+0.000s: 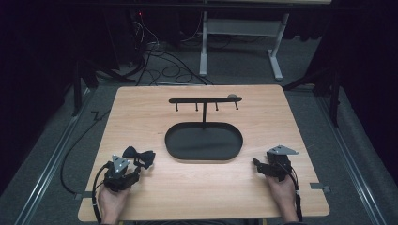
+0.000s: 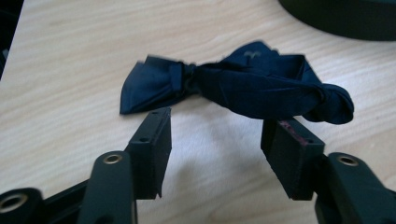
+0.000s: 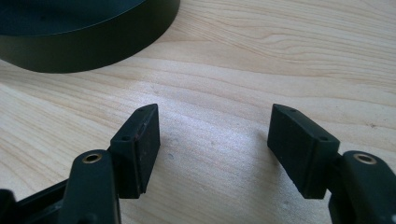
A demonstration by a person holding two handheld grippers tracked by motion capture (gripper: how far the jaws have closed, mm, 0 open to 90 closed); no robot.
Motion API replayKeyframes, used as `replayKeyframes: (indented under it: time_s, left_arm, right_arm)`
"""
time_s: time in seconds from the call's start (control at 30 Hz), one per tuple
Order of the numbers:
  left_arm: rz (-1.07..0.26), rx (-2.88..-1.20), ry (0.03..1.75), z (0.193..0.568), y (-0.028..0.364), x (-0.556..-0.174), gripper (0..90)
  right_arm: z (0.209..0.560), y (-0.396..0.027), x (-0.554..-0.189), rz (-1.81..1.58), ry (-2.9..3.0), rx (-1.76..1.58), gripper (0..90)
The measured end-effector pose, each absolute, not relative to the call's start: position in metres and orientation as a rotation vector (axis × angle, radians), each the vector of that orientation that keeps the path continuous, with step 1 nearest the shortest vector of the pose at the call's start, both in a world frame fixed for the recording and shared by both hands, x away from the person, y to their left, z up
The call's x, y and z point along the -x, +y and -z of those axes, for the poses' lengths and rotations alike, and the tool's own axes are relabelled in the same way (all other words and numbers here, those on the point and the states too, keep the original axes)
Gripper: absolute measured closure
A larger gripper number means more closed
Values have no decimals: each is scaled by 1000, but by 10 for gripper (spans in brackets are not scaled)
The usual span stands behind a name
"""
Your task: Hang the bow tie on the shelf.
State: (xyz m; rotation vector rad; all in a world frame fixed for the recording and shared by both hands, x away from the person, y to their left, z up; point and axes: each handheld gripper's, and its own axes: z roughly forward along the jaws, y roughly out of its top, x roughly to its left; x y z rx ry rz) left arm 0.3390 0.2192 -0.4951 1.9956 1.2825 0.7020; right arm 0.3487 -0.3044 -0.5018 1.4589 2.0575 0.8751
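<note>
Held low at the near edge of a wooden table (image 1: 141, 197): left gripper (image 2: 215, 135), jaws spread, just short of a dark blue bow tie (image 2: 243, 86) lying flat; right gripper (image 3: 215, 135), likewise spread, gripping nothing. Beyond, black oval tray (image 1: 204, 142) beneath a hook rack (image 1: 205, 100).

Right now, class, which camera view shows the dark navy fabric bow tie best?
The left gripper view: the dark navy fabric bow tie lies close on the wooden table, just beyond the open left gripper, knot and folds plain. The high view shows it small and dark. The right gripper view faces bare wood.
</note>
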Motion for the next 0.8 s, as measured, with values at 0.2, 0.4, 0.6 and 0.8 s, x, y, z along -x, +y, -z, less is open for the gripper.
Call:
replayKeyframes:
  time_s: [0.2,0.4,0.6,0.8]
  left_arm:
    - [-723,-1969,1230,489,211,-348,523]
    - [-734,-1963,1213,484,205,-359,581]
    - [-717,-1964,1233,486,204,-367,633]
    - [-704,-1964,1235,486,204,-372,747]
  right_arm:
    - [502,-304,-349,-877,2057,-1460,359]
    - [502,-304,-349,-878,2057,-1461,359]
    - [502,-305,-349,-879,2057,-1461,359]
    - [502,-305,-349,-881,2058,-1460,358]
